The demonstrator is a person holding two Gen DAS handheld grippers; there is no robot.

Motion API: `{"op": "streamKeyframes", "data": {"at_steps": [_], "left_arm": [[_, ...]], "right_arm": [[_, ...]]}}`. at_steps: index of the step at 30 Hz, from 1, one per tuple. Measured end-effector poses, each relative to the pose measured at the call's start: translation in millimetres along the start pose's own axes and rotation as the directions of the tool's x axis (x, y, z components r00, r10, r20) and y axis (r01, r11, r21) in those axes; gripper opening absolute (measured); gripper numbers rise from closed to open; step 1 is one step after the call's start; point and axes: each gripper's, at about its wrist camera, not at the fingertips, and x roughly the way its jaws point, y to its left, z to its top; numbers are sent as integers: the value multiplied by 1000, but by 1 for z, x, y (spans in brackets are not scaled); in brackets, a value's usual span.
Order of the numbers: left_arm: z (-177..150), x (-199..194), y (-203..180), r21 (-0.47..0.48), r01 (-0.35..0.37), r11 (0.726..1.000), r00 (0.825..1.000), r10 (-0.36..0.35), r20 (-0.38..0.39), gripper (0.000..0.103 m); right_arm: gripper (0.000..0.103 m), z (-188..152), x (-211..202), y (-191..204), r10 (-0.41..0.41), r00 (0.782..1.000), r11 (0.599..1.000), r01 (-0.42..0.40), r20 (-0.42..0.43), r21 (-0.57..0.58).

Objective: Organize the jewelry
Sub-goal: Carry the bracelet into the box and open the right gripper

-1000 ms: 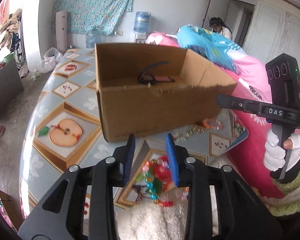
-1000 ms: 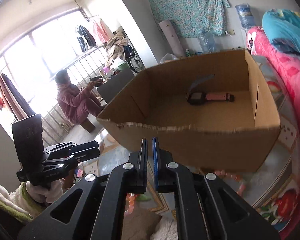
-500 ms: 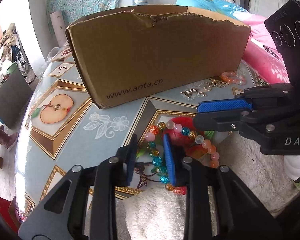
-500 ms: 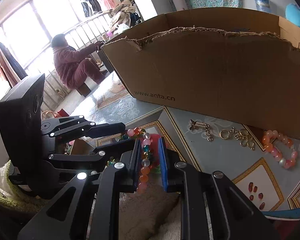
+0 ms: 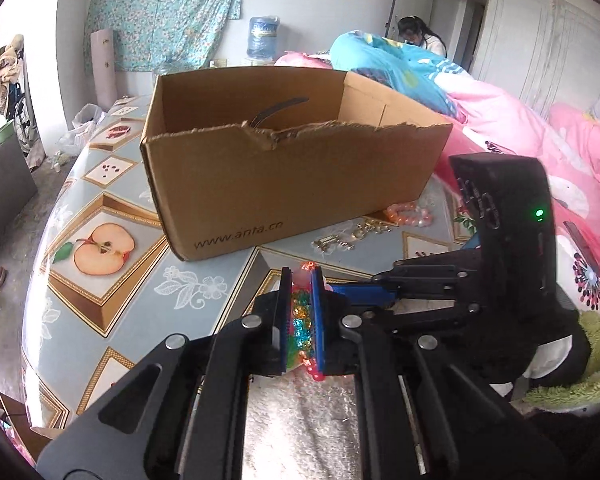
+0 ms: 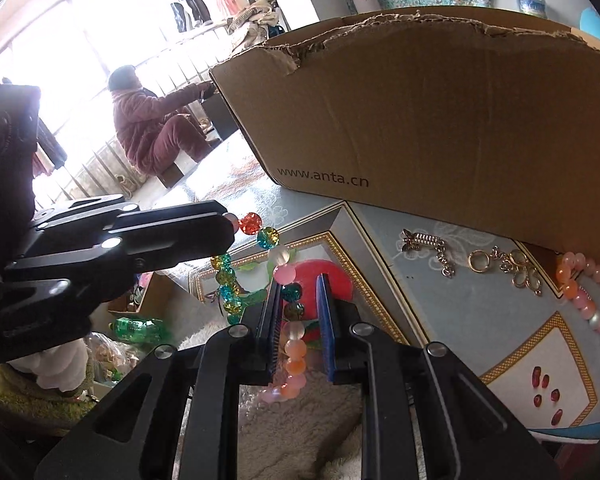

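While the table (image 5: 112,184) with its fruit-patterned oilcloth fills most of both views, the open cardboard box (image 5: 292,176) is seen standing on it, at twelve o'clock from the left gripper (image 5: 301,322); a dark curved item is partly visible inside, above the torn front rim. Pink and blue bedding (image 5: 532,128) is piled at two o'clock behind the box. In the right wrist view the box wall rises at one o'clock from the right gripper (image 6: 299,322)

A strand of multicoloured beads, the beaded bracelet (image 6: 288,332), is shared by both tools at the table's near edge. In the left wrist view its green, blue and orange beads are seen packed between the blue pads, on which the left jaws are closing, with a red bead showing at the tips. In the right wrist view pink, white and dark teal beads are seen running down between the right jaws, which stand narrowly apart; the strand lies against the left pad, while a gap is visible beside the right pad. From there the strand is carried up to eleven o'clock, to the tip of the left gripper

At three o'clock from the right gripper, just in front of the box wall, a pink bead bracelet (image 6: 588,296) is laid flat; between it and the box's printed address a gold chain (image 6: 508,266) and a silver clasp piece (image 6: 428,246) are laid
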Motion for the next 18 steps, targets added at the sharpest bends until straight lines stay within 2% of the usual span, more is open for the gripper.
{"op": "streamKeyframes", "data": {"at_steps": [2,4,10,15,18], "left_arm": [[5,-7,-9,21,5,1000,1000,-5,10,9],[10,-11,-18,39,8,999,1000,-9,19,9],[35,-40,-29,75,6,997,998,-11,64,9],[78,-66,-33,99,11,995,986,-27,166,9],[107,-72,-32,118,-16,993,972,-12,236,9]], "right_arm": [[17,1,-3,-1,2,1000,1000,-2,16,5],[10,0,-16,-4,20,999,1000,-21,42,17],[10,17,-67,-2,53,989,998,-56,135,18],[10,61,-114,4,44,973,999,-38,227,-28],[10,96,-133,4,29,963,997,-10,269,-71]]}}
